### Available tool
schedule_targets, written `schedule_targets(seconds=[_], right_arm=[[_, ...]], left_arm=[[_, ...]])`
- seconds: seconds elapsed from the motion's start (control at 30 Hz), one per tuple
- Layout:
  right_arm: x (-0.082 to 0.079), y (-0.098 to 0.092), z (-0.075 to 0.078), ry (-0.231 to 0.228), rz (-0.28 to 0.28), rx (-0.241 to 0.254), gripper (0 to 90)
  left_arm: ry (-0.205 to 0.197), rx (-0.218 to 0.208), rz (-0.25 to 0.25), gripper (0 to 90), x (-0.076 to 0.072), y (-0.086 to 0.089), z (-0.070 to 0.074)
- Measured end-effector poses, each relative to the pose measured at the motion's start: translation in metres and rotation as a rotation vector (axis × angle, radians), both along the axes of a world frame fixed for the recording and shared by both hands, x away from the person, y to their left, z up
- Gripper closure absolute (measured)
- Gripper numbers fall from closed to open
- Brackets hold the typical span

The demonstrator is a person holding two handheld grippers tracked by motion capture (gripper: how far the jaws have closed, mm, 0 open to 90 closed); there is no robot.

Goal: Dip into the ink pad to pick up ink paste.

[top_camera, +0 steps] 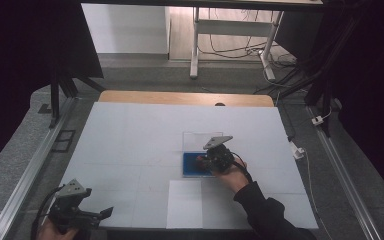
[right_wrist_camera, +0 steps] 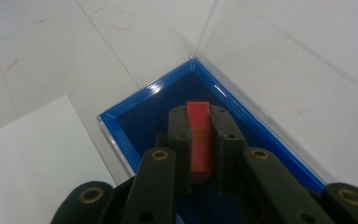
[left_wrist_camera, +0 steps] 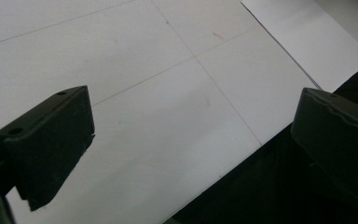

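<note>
A blue tray (right_wrist_camera: 121,135) with a clear open lid (top_camera: 200,139) lies near the middle of the white table. My right gripper (right_wrist_camera: 199,112) reaches down into the tray, shut on a flat red piece (right_wrist_camera: 199,140) held edge-up between its black jaws. In the high view this right gripper (top_camera: 202,161) hovers over the blue tray (top_camera: 190,167), a hand in a dark sleeve holding it. My left gripper (top_camera: 105,212) rests at the table's front left corner, jaws spread wide; between the jaws there is just bare table (left_wrist_camera: 177,116).
A white paper sheet (top_camera: 185,202) lies in front of the tray, near the table's front edge. The table's front edge (left_wrist_camera: 242,158) drops into dark space beside the left gripper. Desk legs and cables stand on the floor beyond the table.
</note>
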State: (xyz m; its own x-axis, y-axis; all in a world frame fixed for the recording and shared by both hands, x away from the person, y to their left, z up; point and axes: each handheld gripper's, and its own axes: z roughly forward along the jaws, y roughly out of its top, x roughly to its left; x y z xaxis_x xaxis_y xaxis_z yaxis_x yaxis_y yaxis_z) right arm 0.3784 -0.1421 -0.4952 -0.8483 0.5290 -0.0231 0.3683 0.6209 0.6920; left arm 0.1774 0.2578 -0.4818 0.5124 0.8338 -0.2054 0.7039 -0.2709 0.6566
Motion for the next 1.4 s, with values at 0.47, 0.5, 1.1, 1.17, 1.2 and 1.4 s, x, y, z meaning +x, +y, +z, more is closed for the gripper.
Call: schedule_targets(seconds=[0.47,0.5,1.1,1.17,1.2,1.4], right_arm=[[0.002,-0.004,0.001,0.027,-0.024,0.033,80.2],[0.002,-0.004,0.002,0.028,-0.024,0.031,80.1],[-0.004,-0.015,0.017,0.026,0.006,0.079,80.1],[-0.006,-0.017,0.018,0.026,0.007,0.086,80.1],[-0.006,-0.018,0.019,0.027,0.007,0.087,80.1],[-0.012,-0.023,0.023,0.035,0.012,0.102,80.1]], left_arm=[[-0.001,0.002,0.001,0.0,0.0,0.0,0.0],[-0.001,0.002,0.001,0.0,0.0,0.0,0.0],[-0.007,0.0,-0.002,0.0,-0.001,0.0,0.0],[-0.007,0.001,-0.002,0.0,-0.001,0.0,0.0],[-0.007,0.001,-0.002,0.0,-0.001,0.0,0.0],[-0.008,0.0,-0.002,0.0,-0.001,0.0,0.0]])
